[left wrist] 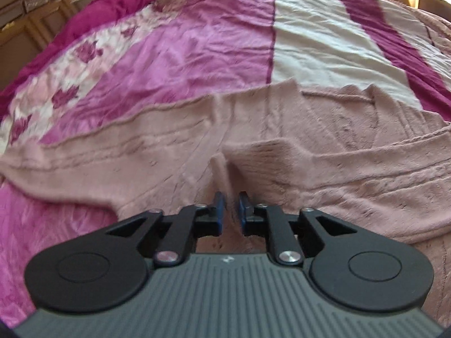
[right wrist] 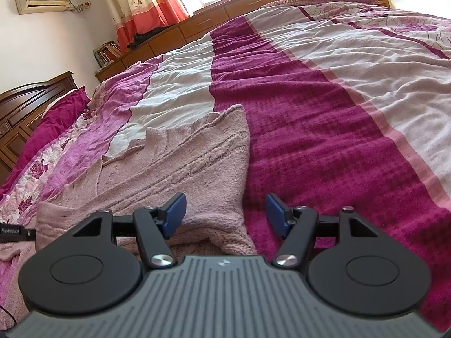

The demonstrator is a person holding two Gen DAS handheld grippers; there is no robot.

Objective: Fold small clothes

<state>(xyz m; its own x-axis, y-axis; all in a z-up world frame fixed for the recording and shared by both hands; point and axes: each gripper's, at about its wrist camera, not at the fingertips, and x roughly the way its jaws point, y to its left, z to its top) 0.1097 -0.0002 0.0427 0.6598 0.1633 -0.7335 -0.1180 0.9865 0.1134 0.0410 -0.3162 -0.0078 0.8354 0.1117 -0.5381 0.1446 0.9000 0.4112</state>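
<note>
A dusty-pink knit garment (left wrist: 310,146) lies spread on the striped bedspread (left wrist: 197,42). My left gripper (left wrist: 231,211) hangs just above its near part. The blue pads stand a narrow gap apart, and a raised ridge of the knit runs up into that gap; this part is blurred. In the right wrist view the same garment (right wrist: 183,155) tapers away from me. My right gripper (right wrist: 225,211) stands open over its right edge, the left pad above the knit and the right pad above the magenta stripe (right wrist: 310,140). Nothing is pressed between them.
The bed is wide, with a magenta pillow (right wrist: 56,107) and a dark wooden headboard (right wrist: 28,98) at the left. A wooden drawer unit (right wrist: 225,14) runs along the far side under curtains (right wrist: 146,0). A black bar (right wrist: 17,233) pokes in over the knit at the left edge.
</note>
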